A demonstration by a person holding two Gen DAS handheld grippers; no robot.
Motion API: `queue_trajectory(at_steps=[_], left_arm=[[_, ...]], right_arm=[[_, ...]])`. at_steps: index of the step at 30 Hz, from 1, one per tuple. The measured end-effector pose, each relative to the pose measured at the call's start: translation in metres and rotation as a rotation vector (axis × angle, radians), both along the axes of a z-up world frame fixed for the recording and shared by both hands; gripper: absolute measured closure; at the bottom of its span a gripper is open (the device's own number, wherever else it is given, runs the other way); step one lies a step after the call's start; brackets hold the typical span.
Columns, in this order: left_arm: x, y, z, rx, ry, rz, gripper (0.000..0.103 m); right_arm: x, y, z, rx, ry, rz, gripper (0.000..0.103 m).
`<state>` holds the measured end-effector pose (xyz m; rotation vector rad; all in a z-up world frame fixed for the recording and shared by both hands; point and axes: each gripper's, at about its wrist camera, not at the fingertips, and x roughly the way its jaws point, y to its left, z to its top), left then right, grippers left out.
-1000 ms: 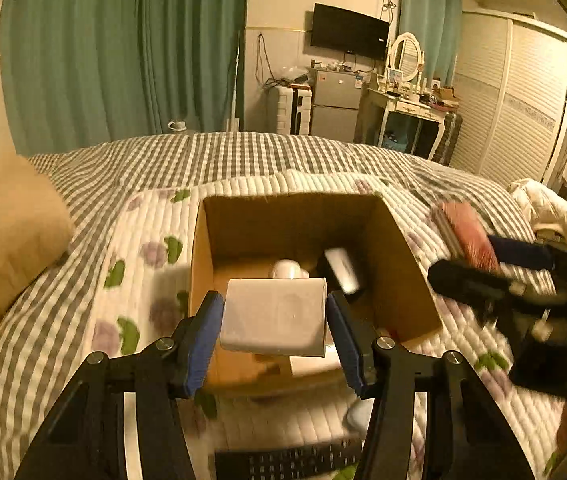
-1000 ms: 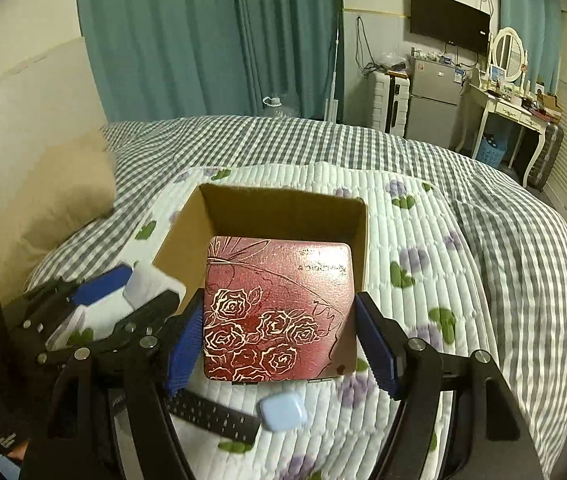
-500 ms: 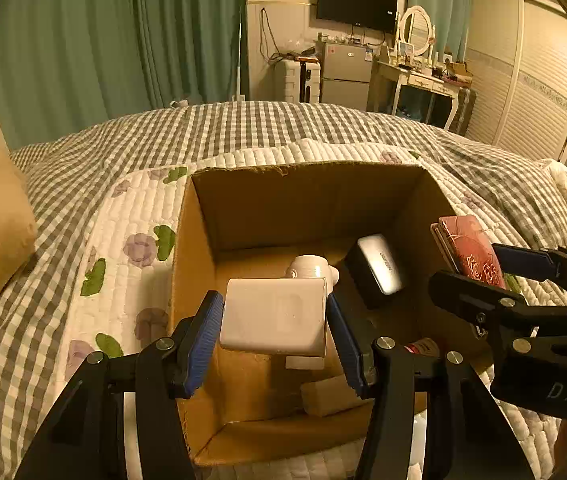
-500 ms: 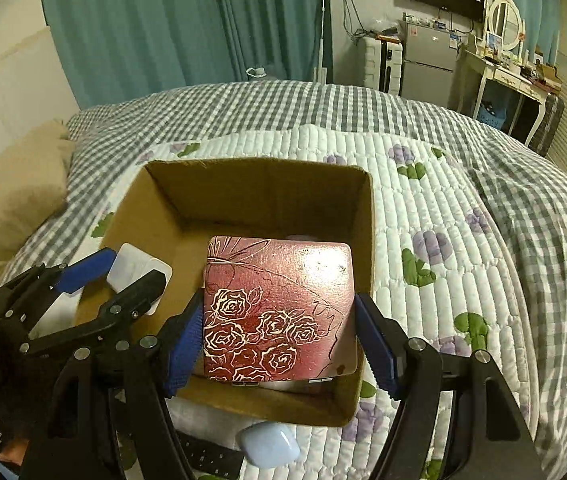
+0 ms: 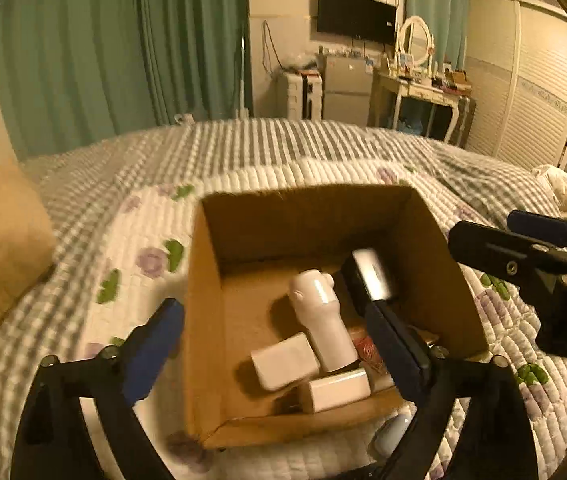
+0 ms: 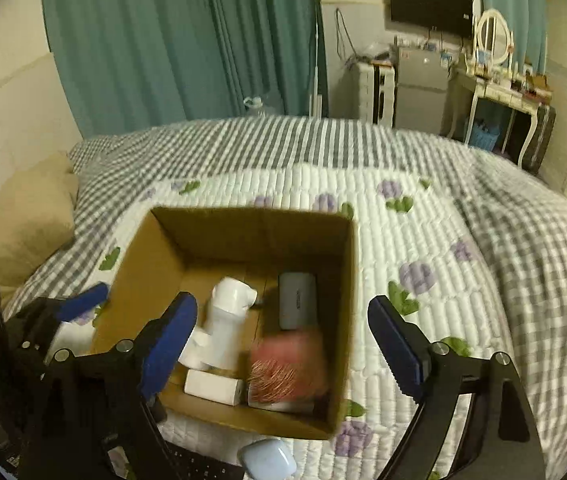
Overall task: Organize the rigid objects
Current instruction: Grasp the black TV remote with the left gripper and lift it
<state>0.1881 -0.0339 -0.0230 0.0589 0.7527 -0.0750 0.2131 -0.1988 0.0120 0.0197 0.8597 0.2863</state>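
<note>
**Both grippers empty over the cardboard box**

Your left gripper (image 5: pixel 279 340) has its fingers (image 5: pixel 151 344) spread wide with nothing between them; one pad sits outside the left wall of the cardboard box (image 5: pixel 203 320), the other over the box's inside. Your right gripper (image 6: pixel 283 340) is also spread wide and empty, its left pad over the box interior and its right pad beyond the right wall, above the floral quilt (image 6: pixel 423 220).

The box rests on the quilt, on the bed. Inside it you can see a white bottle (image 5: pixel 321 316) lying tilted, a white rectangular block (image 5: pixel 283 362) touching its lower side, and a smaller white block (image 5: pixel 337 390) near the front wall. A dark case (image 6: pixel 297 300) leans against the right wall toward the back. The red rose-patterned box (image 6: pixel 289 368) is blurred, in the front right corner of the box beside the small white block.

Outside, just in front of the box, a pale blue case (image 6: pixel 267 460) lies on the quilt next to a black remote (image 6: pixel 203 468).
</note>
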Motion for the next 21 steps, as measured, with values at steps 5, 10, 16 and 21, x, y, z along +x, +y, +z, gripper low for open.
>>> queue_trajectory(at_steps=[5, 10, 16, 21], left_arm=[[-0.035, 0.008, 0.029, -0.003, -0.053, -0.005, 0.001], [-0.067, 0.014, 0.044, 0.013, -0.085, -0.007, 0.000], [-0.098, 0.018, 0.031, 0.020, -0.066, -0.041, 0.000], [-0.098, 0.017, -0.018, 0.080, 0.037, -0.071, 0.000]], right_arm=[[-0.028, -0.007, 0.027, -0.050, -0.047, 0.010, 0.008], [-0.067, -0.011, 0.040, -0.094, -0.046, 0.039, 0.008], [-0.113, -0.015, 0.032, -0.108, -0.014, 0.081, 0.008], [-0.125, -0.016, -0.011, -0.122, 0.064, 0.094, 0.008]])
